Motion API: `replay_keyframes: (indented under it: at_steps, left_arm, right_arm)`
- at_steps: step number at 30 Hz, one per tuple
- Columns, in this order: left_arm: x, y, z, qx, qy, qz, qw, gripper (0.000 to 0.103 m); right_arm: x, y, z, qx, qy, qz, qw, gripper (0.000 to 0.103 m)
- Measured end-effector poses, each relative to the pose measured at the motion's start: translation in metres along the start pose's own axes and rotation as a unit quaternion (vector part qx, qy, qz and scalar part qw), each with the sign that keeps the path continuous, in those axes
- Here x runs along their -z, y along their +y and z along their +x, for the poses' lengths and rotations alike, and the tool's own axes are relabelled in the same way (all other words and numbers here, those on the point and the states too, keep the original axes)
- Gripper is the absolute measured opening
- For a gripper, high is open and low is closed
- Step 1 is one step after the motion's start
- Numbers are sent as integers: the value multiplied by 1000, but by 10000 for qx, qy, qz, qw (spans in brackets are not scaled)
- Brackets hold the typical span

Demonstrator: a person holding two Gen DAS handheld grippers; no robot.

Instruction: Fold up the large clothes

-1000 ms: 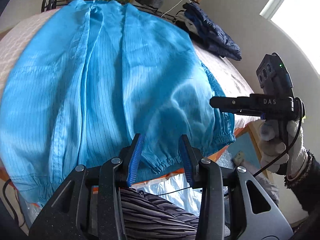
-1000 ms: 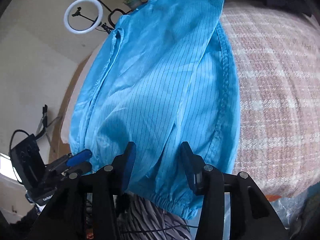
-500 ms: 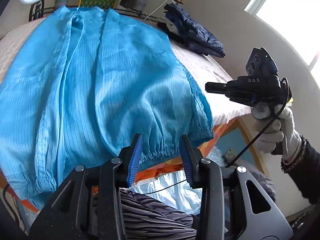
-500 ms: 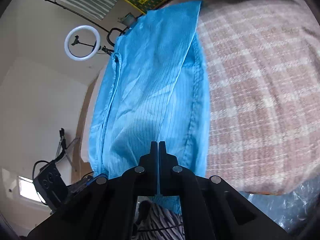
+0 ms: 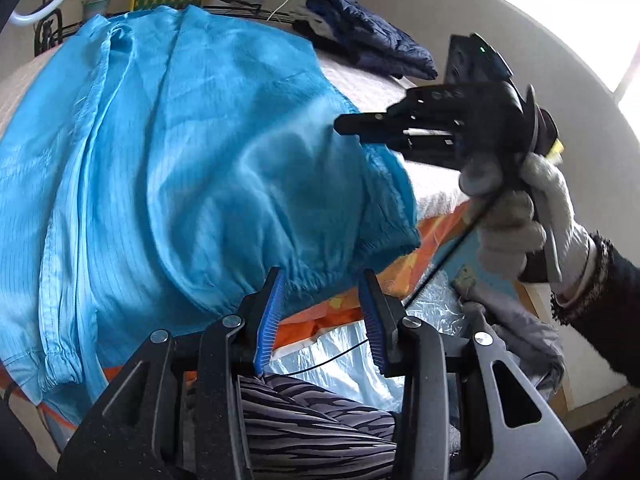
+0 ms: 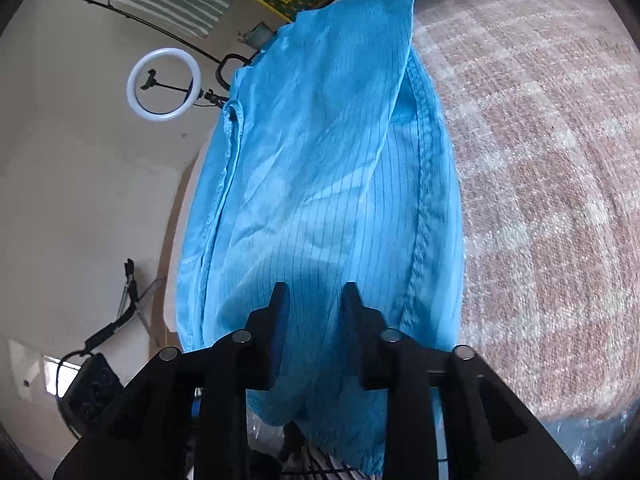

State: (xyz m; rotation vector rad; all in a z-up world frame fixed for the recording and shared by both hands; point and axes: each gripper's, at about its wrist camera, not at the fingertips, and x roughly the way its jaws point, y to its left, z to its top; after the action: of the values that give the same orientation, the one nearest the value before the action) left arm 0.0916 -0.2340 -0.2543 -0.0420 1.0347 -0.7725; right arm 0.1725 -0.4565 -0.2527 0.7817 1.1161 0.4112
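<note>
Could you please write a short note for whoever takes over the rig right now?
Blue garment: lies lengthwise on the plaid bed, elastic hem at the near edge.
Left gripper: open, hem just ahead of its tips, nothing held.
Right gripper: jaws apart over the garment, nothing held.
Done: laid out, sides seemingly folded in.
Left: grip the hem, fold it toward the collar.

The checked bedcover (image 6: pixel 540 200) lies bare across the right of the right wrist view, open to a gripper. The blue garment (image 6: pixel 320 180) fills the middle. In the left wrist view a dark jacket (image 5: pixel 372 40) blocks the upper centre, and the right gripper (image 5: pixel 344 125) crosses the right side.
</note>
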Motion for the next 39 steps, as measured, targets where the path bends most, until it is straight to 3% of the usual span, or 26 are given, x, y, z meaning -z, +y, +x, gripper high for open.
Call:
replay_keyframes:
  at_steps: [2, 6, 9, 13, 16, 18, 19, 20, 22, 23, 24, 29, 33, 37, 39]
  left_arm:
    - [-1, 0, -5, 13, -55, -53, 10000, 37]
    - [-3, 5, -22, 19, -302, -176, 9994, 37]
    - [-7, 9, -28, -3, -396, -194, 9990, 37]
    - [-12, 13, -13, -189, -254, -133, 9994, 37]
    - [-15, 20, 0, -297, -164, -179, 9993, 37]
    - [-15, 26, 10, -280, -45, -244, 9993, 37]
    - [-15, 28, 15, -267, 8, -266, 9993, 37]
    - [-14, 27, 17, -259, -15, -256, 9993, 37]
    - [-15, 24, 18, -304, -50, -159, 9994, 37]
    - [-15, 23, 18, -295, -23, -133, 9995, 37]
    - [-17, 21, 18, -252, 16, -129, 9996, 37]
    - [-22, 8, 0, -98, -232, -32, 9997, 37]
    - [-35, 5, -2, 85, -403, -103, 9991, 37]
    - [-43, -3, 31, -150, -57, 202, 9997, 37]
    - [-41, -5, 47, -167, 95, 190, 9996, 37]
  right_arm:
    - [-6, 7, -10, -161, -142, -22, 9998, 2]
    - [-6, 28, -30, 102, -82, -557, 9984, 1]
    - [1, 19, -40, 88, -14, -483, 9988, 1]
    - [6, 6, -40, 362, 49, -451, 9983, 6]
    - [16, 1, -44, 226, 67, -409, 9989, 6]
    - [22, -1, -45, 113, 107, -382, 9992, 19]
    - [25, -1, -43, 73, 145, -360, 9992, 30]
    - [27, -1, -39, 112, 182, -371, 9991, 31]
    - [29, 1, -27, 303, 244, -456, 9982, 28]
    - [30, 1, -23, 293, 261, -478, 9981, 9]
    - [29, 0, -21, 319, 314, -459, 9979, 1]
    - [13, 1, -38, 970, 182, -705, 9926, 1]
    - [13, -9, -48, 821, 353, -573, 9944, 1]
    - [30, -15, -30, 1457, 608, -768, 9845, 3]
    - [35, -15, -35, 1434, 502, -822, 9850, 3]
